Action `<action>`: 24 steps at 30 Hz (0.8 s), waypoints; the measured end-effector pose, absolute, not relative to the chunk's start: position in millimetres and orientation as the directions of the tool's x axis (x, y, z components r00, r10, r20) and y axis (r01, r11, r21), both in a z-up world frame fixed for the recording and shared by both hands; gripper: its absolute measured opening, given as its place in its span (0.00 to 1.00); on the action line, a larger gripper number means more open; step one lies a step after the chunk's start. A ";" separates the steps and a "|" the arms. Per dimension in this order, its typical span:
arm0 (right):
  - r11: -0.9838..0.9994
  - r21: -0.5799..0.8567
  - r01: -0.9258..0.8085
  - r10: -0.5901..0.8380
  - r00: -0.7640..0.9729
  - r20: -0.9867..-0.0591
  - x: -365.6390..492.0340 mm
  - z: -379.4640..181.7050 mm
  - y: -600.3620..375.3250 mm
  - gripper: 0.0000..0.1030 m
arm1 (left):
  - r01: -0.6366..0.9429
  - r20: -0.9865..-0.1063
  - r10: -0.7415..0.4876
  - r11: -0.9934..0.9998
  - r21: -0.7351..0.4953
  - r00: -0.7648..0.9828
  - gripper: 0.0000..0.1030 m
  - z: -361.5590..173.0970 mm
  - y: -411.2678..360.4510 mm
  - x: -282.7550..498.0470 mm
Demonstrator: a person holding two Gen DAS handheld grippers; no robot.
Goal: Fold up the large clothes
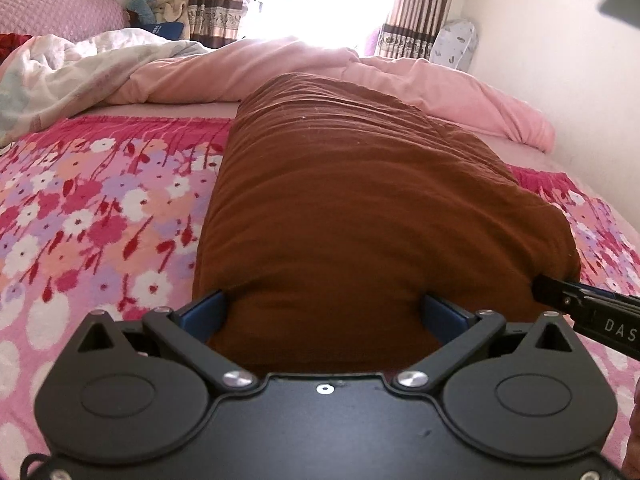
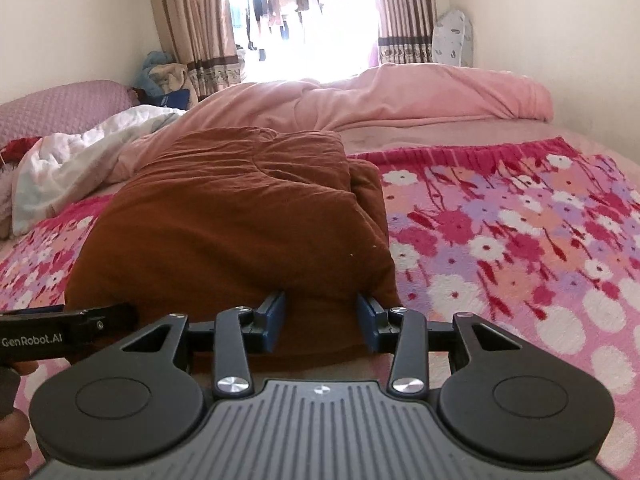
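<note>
Sunlit curtains (image 2: 192, 20) frame a bright window at the far end of the bedroom, and you are working low over a bed whose near part is covered by a pink floral blanket (image 2: 520, 232). Farther back a pale pink duvet (image 2: 420, 92) lies bunched across the mattress, with a white quilt (image 1: 72, 68) crumpled to its left and a purple pillow (image 1: 56, 12) behind that.

Your brown garment (image 1: 360, 200) lies on the floral blanket as a thick, wrinkled, folded bundle stretching away from you toward the duvet. Both tools meet it at its near end.

Your left hand-held gripper (image 1: 324, 312) has its blue fingers (image 1: 208, 312) spread wide, with a broad bulge of the brown cloth pressed between them. Your right hand-held gripper (image 2: 322, 320) sits at the bundle's right near corner, its blue fingers (image 2: 274, 320) closer together and pinching a fold of the same cloth. In the left wrist view the right tool's tip pokes into the fabric at the edge.
</note>
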State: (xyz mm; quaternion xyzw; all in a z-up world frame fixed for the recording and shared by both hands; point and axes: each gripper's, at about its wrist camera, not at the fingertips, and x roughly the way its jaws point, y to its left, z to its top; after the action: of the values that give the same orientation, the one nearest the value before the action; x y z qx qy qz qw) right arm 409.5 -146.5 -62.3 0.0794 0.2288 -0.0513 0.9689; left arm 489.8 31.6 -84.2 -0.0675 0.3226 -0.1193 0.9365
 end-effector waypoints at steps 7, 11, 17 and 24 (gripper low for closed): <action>0.982 0.117 0.146 -0.078 0.889 -0.451 404.2 -56.5 -142.6 0.46 | 0.171 -0.601 -0.269 0.961 -0.217 0.752 1.00 -70.4 37.3 483.2; 0.983 0.111 0.145 -0.082 0.893 -0.442 387.2 -42.1 -138.7 0.46 | 0.173 -0.588 -0.288 0.954 -0.245 0.756 1.00 -49.1 46.6 456.6; 0.983 0.100 0.156 -0.101 0.904 -0.416 330.0 -9.9 -130.5 0.65 | 0.192 -0.556 -0.266 0.963 -0.189 0.788 1.00 -12.1 53.6 387.6; 0.983 0.045 0.177 -0.145 0.908 -0.393 254.3 11.1 -121.1 0.72 | 0.194 -0.559 -0.266 0.963 -0.187 0.785 1.00 -0.7 64.4 313.4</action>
State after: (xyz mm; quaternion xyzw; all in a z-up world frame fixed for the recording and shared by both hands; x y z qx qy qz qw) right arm 254.3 -121.1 11.1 0.0401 0.1982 -0.0826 0.9759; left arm 313.4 64.4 -0.7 -0.0596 0.3039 -0.1220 0.9430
